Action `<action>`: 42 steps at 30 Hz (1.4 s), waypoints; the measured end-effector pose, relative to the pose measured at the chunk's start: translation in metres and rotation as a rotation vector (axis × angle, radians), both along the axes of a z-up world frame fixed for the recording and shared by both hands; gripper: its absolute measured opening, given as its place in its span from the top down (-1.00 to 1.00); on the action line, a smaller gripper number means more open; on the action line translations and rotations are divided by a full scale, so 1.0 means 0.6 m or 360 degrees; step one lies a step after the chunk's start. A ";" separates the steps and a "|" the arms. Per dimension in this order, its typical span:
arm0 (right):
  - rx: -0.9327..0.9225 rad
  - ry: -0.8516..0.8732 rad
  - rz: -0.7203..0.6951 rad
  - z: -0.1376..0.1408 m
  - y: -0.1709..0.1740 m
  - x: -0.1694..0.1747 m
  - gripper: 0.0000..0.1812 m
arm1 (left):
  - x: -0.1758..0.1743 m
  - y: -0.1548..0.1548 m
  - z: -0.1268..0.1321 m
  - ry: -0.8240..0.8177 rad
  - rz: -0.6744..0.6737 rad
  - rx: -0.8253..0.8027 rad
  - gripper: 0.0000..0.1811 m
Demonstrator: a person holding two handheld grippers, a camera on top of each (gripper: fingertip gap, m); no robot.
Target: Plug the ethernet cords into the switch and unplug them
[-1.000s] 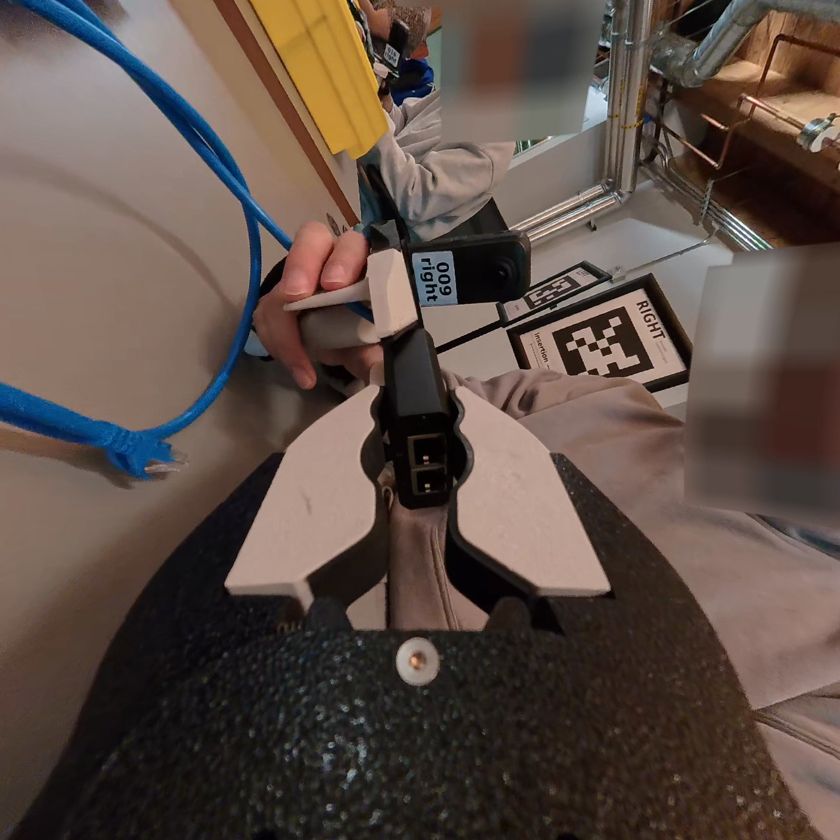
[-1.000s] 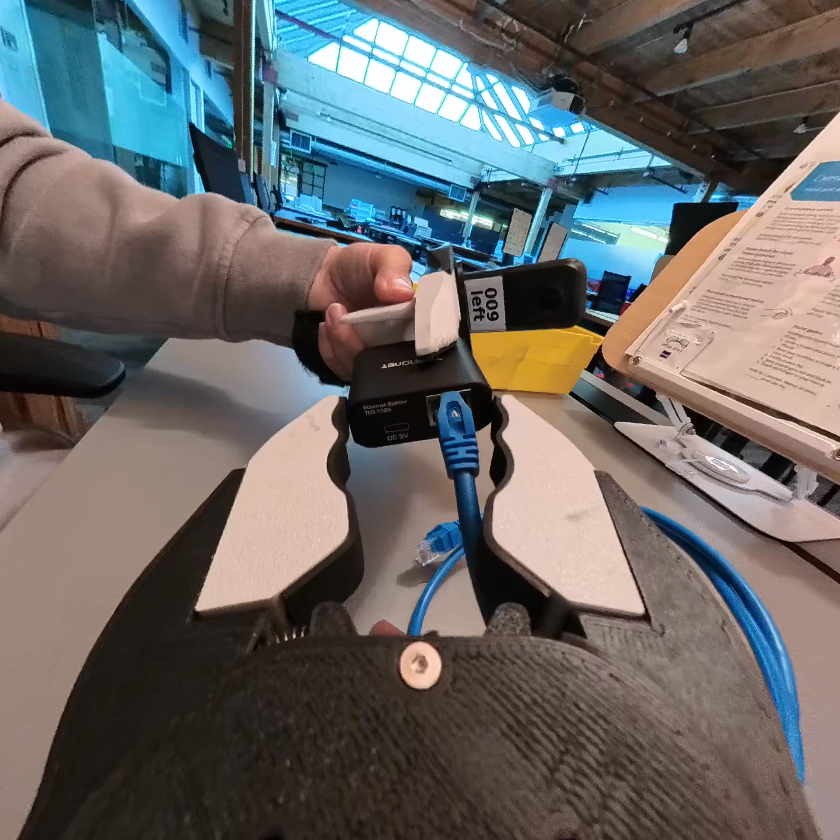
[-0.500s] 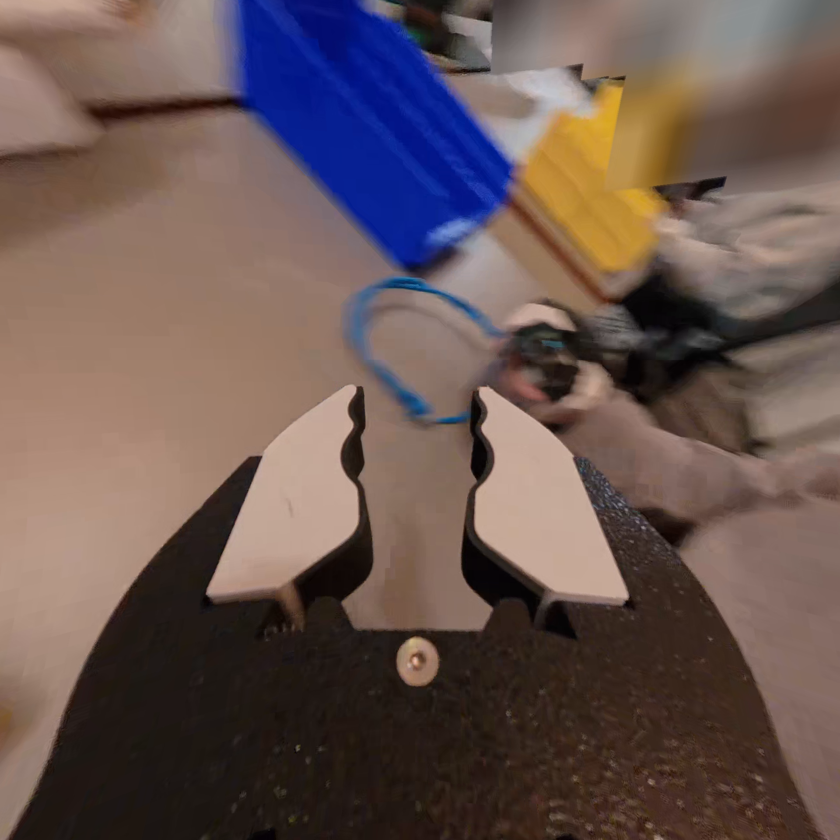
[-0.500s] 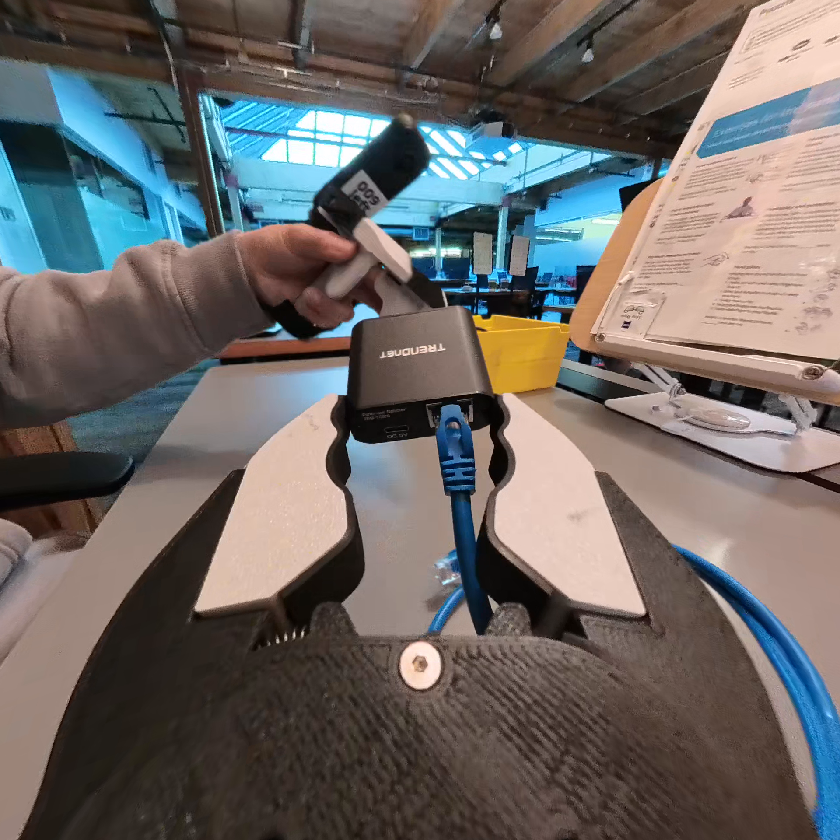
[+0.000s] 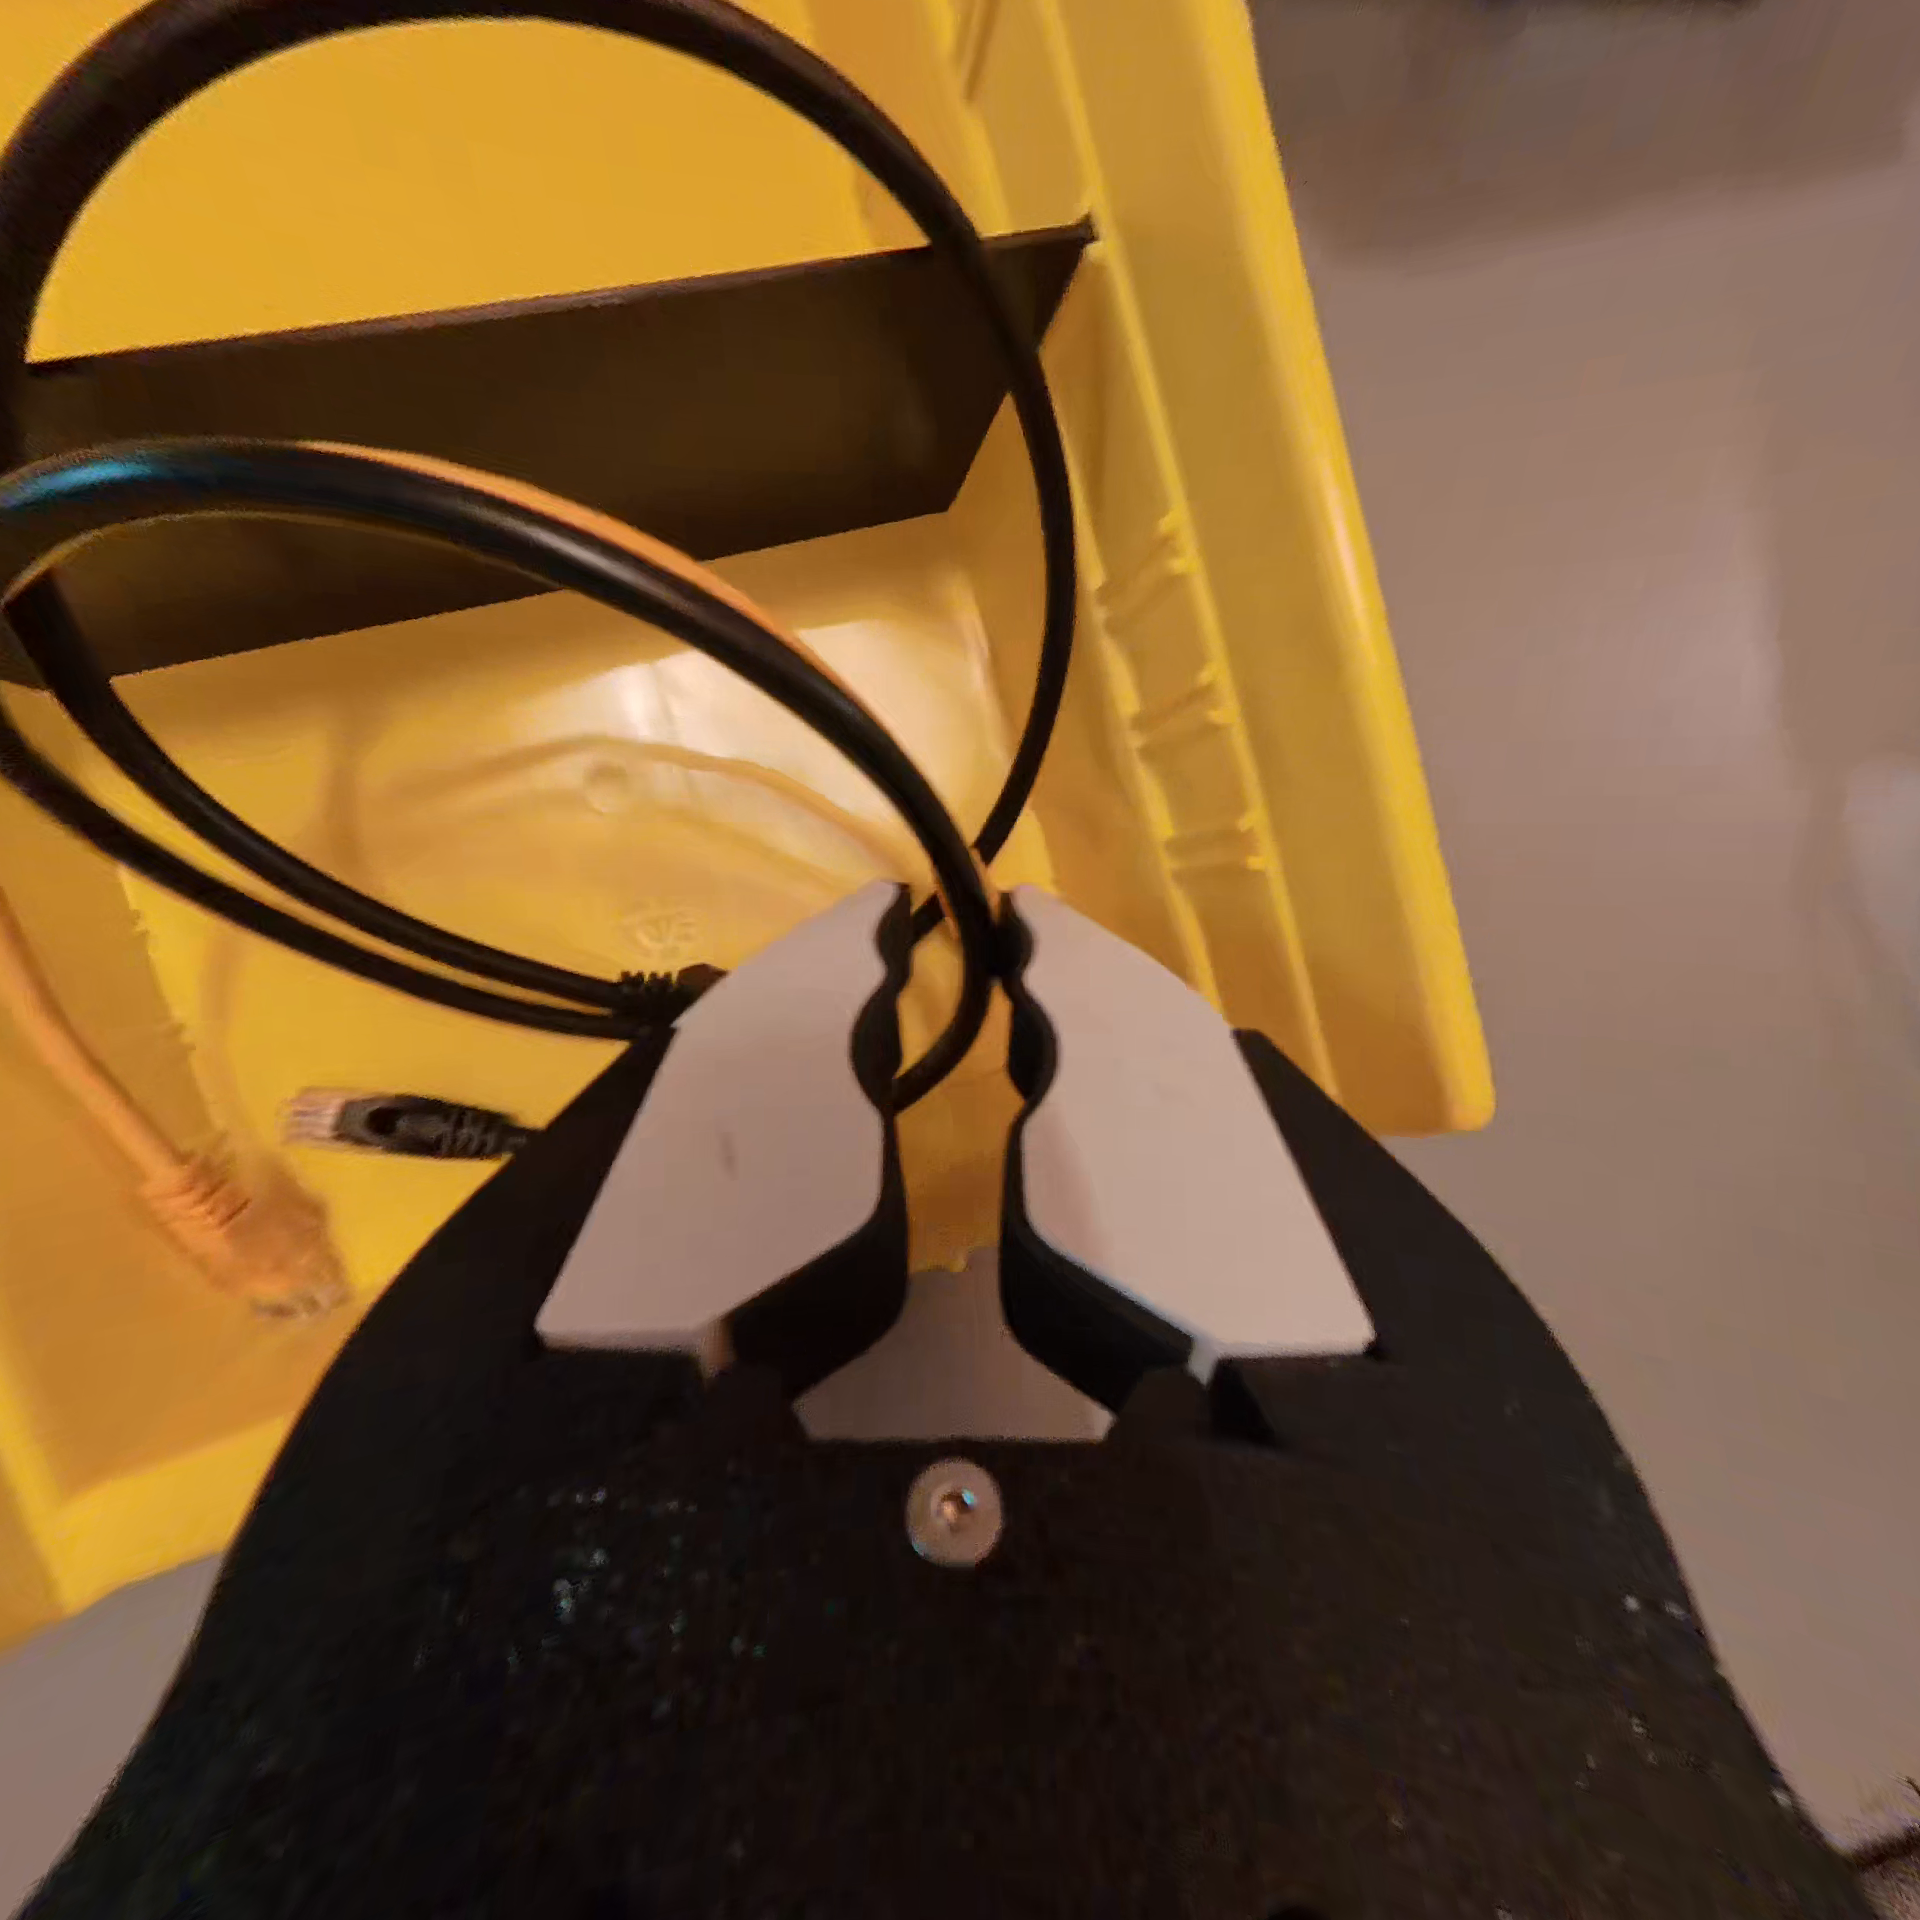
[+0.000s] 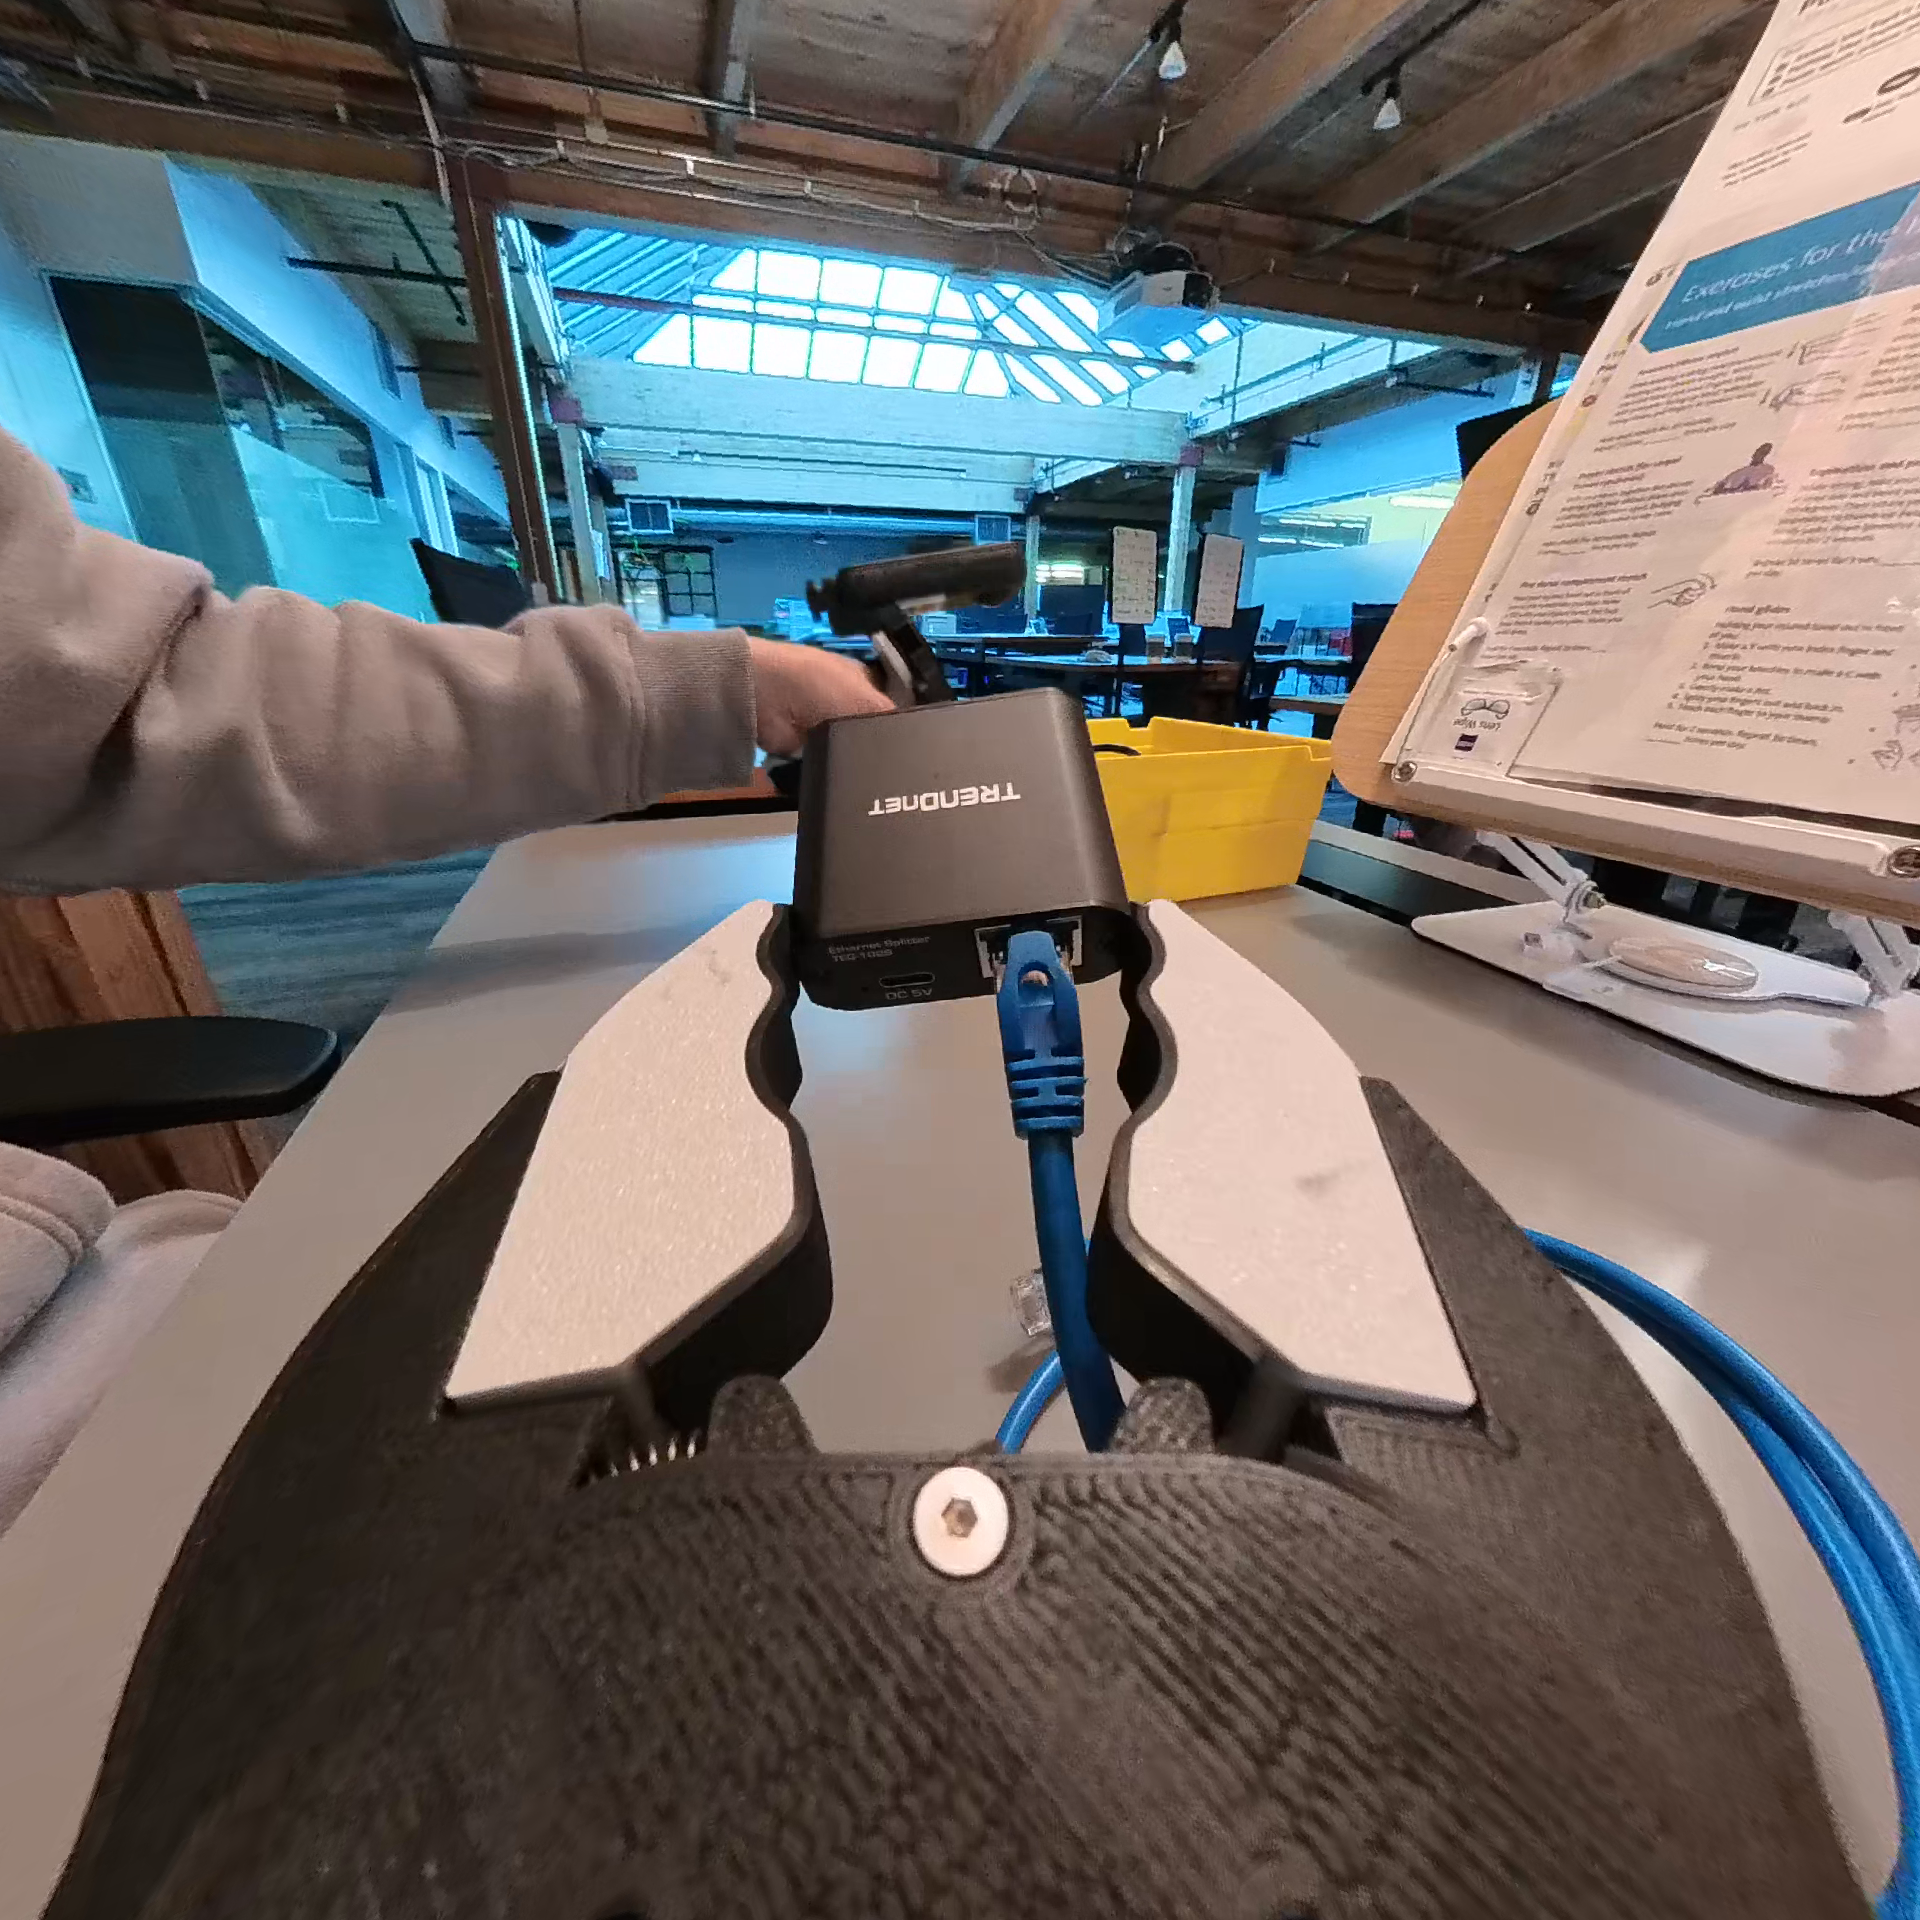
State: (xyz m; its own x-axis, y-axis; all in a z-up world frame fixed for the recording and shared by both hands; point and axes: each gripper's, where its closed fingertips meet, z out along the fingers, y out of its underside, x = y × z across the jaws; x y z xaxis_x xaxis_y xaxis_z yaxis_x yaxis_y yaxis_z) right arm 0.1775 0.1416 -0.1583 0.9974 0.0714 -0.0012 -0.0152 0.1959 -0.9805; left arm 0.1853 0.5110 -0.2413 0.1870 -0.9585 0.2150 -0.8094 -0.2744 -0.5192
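Note:
My right gripper (image 6: 958,920) is shut on the black switch (image 6: 956,800) and holds it by its sides just above the grey table (image 6: 1558,1195). A blue ethernet cord (image 6: 1044,1091) is plugged into the switch's front port and runs back between the fingers. My left gripper (image 5: 954,914) is over the yellow bin (image 5: 1226,623), its jaws closed to a narrow gap on a looped black ethernet cord (image 5: 727,623). The black cord's plug (image 5: 353,1117) and a yellow cord's plug (image 5: 275,1247) lie in the bin. The left gripper also shows in the right wrist view (image 6: 914,603), held in a hand.
A black divider (image 5: 520,416) crosses the bin. The yellow bin (image 6: 1216,810) stands behind the switch. A stand with a printed page (image 6: 1662,623) is at the right. The blue cord's slack (image 6: 1766,1403) and loose plug (image 6: 1029,1299) lie on the table. A chair arm (image 6: 156,1070) is at the left. The left gripper's tips are roughly 40 centimeters from the right gripper's.
My left gripper let go of the switch, swung over to the yellow bin and closed on the black cord. My right gripper kept the switch with the blue cord plugged in.

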 end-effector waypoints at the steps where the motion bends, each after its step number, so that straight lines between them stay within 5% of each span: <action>1: -0.0002 -0.0008 0.0000 0.000 0.000 -0.001 0.33 | 0.002 -0.002 0.003 -0.0028 -0.0006 -0.0013 0.82; 6: -0.0021 -0.0013 0.0009 -0.002 0.003 -0.003 0.33 | -0.008 0.008 0.042 -0.0084 -0.0053 0.0108 0.95; 15: -0.0029 -0.0019 0.0044 -0.003 0.004 -0.007 0.33 | -0.026 0.021 0.291 -0.0645 0.0022 0.0066 0.95; 22: -0.0050 -0.0044 0.0057 -0.006 0.006 -0.011 0.33 | -0.045 -0.005 0.417 -0.0947 -0.0090 -0.0092 0.95; 29: -0.0035 -0.0033 0.0057 -0.004 0.005 -0.010 0.33 | -0.082 -0.108 0.515 -0.1201 -0.0384 -0.0247 0.95; 36: 0.0003 -0.0006 0.0054 0.000 0.000 -0.006 0.33 | -0.119 -0.269 0.516 -0.1210 -0.0793 -0.0431 0.95; 42: 0.0049 0.0018 0.0051 0.005 -0.006 -0.002 0.33 | -0.105 -0.364 0.330 -0.0725 -0.0912 -0.0410 0.95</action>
State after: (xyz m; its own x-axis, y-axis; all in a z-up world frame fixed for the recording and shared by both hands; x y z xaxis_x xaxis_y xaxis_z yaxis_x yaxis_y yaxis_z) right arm 0.1761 0.1380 -0.1553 0.9946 0.1036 -0.0098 -0.0331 0.2251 -0.9738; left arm 0.1226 0.2928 -0.0430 -0.4834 -0.7881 0.3812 -0.5835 -0.0346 -0.8114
